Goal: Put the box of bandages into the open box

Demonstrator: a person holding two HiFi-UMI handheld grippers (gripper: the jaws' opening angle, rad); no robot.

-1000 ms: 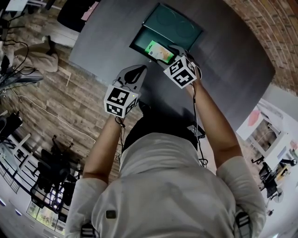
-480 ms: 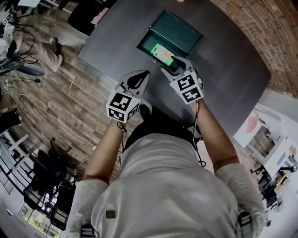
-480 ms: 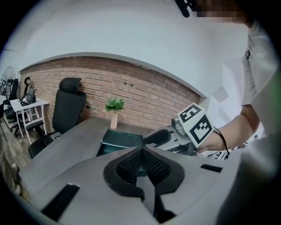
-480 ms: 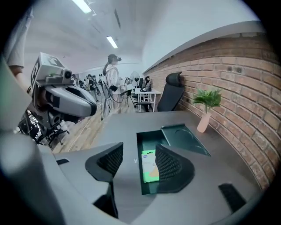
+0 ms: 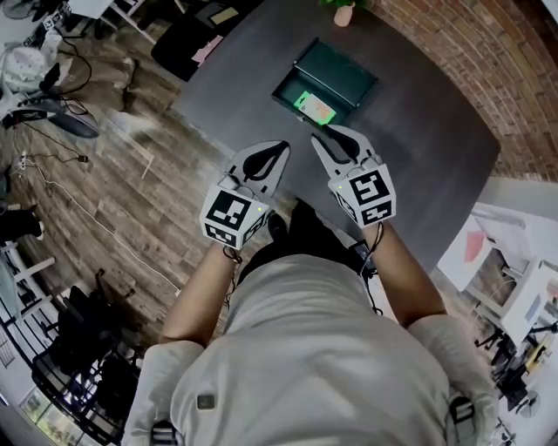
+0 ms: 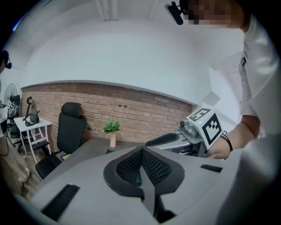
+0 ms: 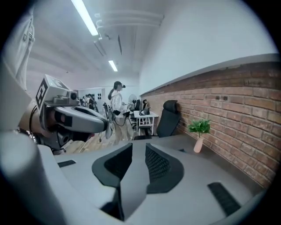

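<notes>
The green-and-white box of bandages [image 5: 315, 109] lies inside the open box [image 5: 342, 73], a dark green case with its lid raised on the far side. In the head view the bandage box rests in the near part of the tray, and nothing touches it. The case sits on a dark grey table [image 5: 418, 148], toward its far end. A small potted plant [image 5: 343, 9] in a pink vase stands beyond it near the table's edge.

Nearer the person, the right gripper [image 5: 334, 139] points toward the case but stays clear of it. Its jaws have just been closing, and the right gripper view shows a narrow gap left between the pads, with nothing in it. Just beside it, the left gripper [image 5: 277, 150] is held at about the same level. The left gripper view shows its jaws pressed together at the tip and empty. Each gripper carries its marker cube at the back, above the person's bare forearms and white shirt.

A red brick wall [image 7: 246, 110] runs behind the table. A black office chair [image 6: 72, 127] stands at the table's far corner. On the wood-plank floor [image 5: 131, 174] off to the left, cables trail among stands and desks. A second person [image 7: 116, 103] stands far back in the room.
</notes>
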